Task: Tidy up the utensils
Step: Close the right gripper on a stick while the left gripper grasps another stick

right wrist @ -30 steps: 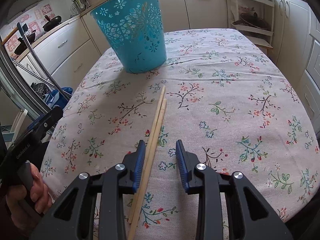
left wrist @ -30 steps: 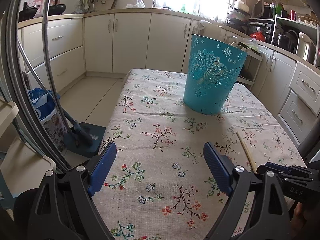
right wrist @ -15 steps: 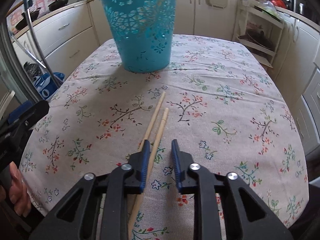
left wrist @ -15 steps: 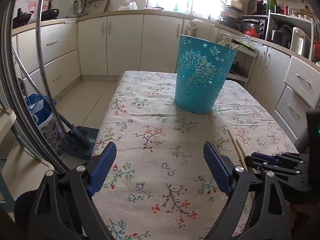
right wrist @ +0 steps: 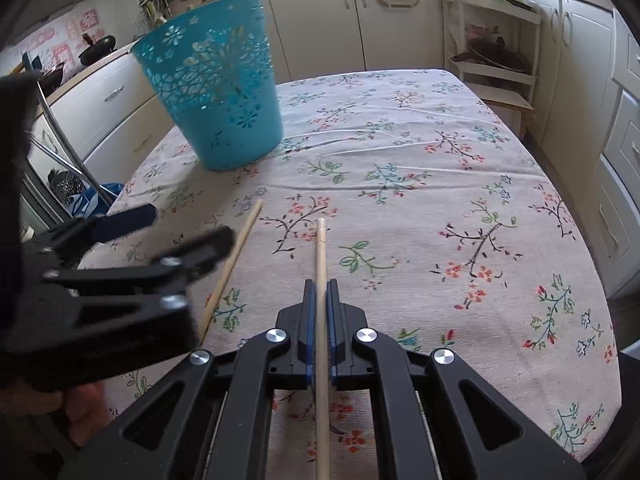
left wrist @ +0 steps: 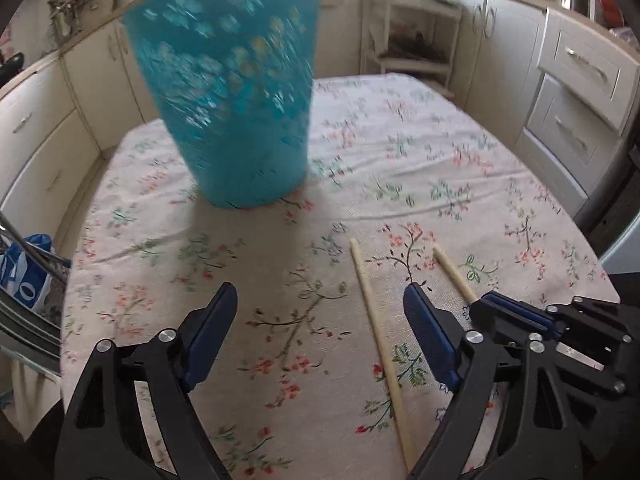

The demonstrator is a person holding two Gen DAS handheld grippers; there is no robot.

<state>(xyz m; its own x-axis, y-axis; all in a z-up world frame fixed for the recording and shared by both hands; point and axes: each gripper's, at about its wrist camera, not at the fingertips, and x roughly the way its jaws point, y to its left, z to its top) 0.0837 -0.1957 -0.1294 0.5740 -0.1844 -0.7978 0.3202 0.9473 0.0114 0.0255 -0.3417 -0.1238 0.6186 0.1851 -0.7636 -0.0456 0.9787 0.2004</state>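
One wooden chopstick (right wrist: pixel 320 264) was clamped between the pads of the right gripper (right wrist: pixel 321 292). The second chopstick (left wrist: pixel 376 332) lay on the floral tablecloth (right wrist: pixel 420 184), between the closing jaws of the left gripper (left wrist: pixel 320 312), not yet touched. The turquoise basket (right wrist: pixel 216 96) stood behind them.

Pale, matt wooden chopsticks (right wrist: pixel 321 264); a rumpled, woven floral tablecloth (right wrist: pixel 400 148). The pierced turquoise basket (right wrist: pixel 216 92) looks smooth plastic.
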